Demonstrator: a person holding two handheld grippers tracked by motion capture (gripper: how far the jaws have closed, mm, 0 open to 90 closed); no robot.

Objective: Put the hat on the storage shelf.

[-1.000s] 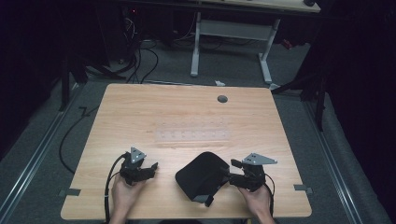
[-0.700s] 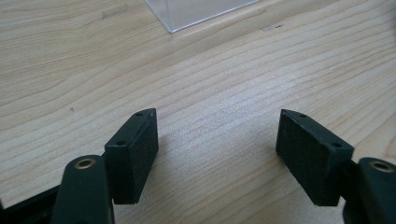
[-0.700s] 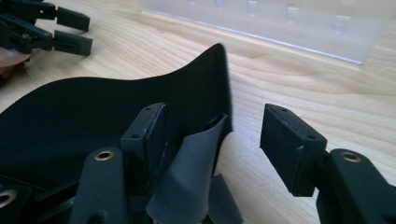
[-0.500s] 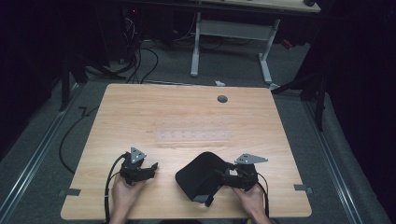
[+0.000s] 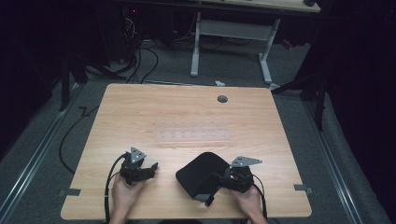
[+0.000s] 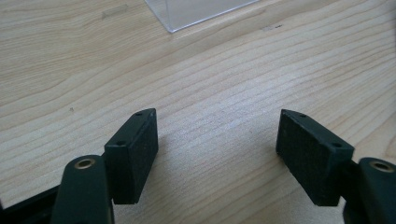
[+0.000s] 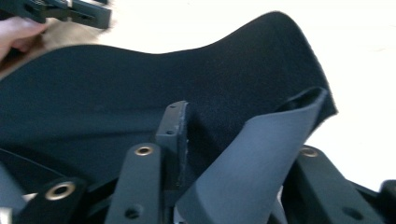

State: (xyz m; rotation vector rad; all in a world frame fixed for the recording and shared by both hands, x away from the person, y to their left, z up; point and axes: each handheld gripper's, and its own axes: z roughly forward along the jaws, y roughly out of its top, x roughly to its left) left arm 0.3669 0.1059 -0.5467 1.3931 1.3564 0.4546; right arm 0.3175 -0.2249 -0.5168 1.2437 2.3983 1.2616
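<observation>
**Right gripper at the near-right corner of the black mat: position and material**

The black mat [image 5: 201,173] lies on the wooden table [image 5: 187,112] near the person's edge, between the two grippers. The right gripper [image 5: 219,179] is at its right margin; the left gripper [image 5: 152,167] sits well apart from the mat's opposite side, so the right hand is the working hand.

Relation to the jaws: in the right gripper view the mat [image 7: 116,93] extends ahead of and to the left of the jaws, and one corner flap [image 7: 252,158] is folded up, showing a smooth grey underside. This flap stands between the two jaws. The jaws have just been closing with the flap between them; whether both pads already press on it cannot be told, since the flap hides the far pad.

The mat's outline is a rounded square with no clear long axis; the raised edge runs roughly across the jaw line.

Material: thin, flexible sheet, matte cloth-like black face, rubbery grey backing. It will likely bend and drape rather than lift flat.

Left gripper [image 6: 217,140]: jaws open, nothing between them, bare wood grain below. A clear plastic sheet [image 6: 196,11] lies ahead of them.
</observation>
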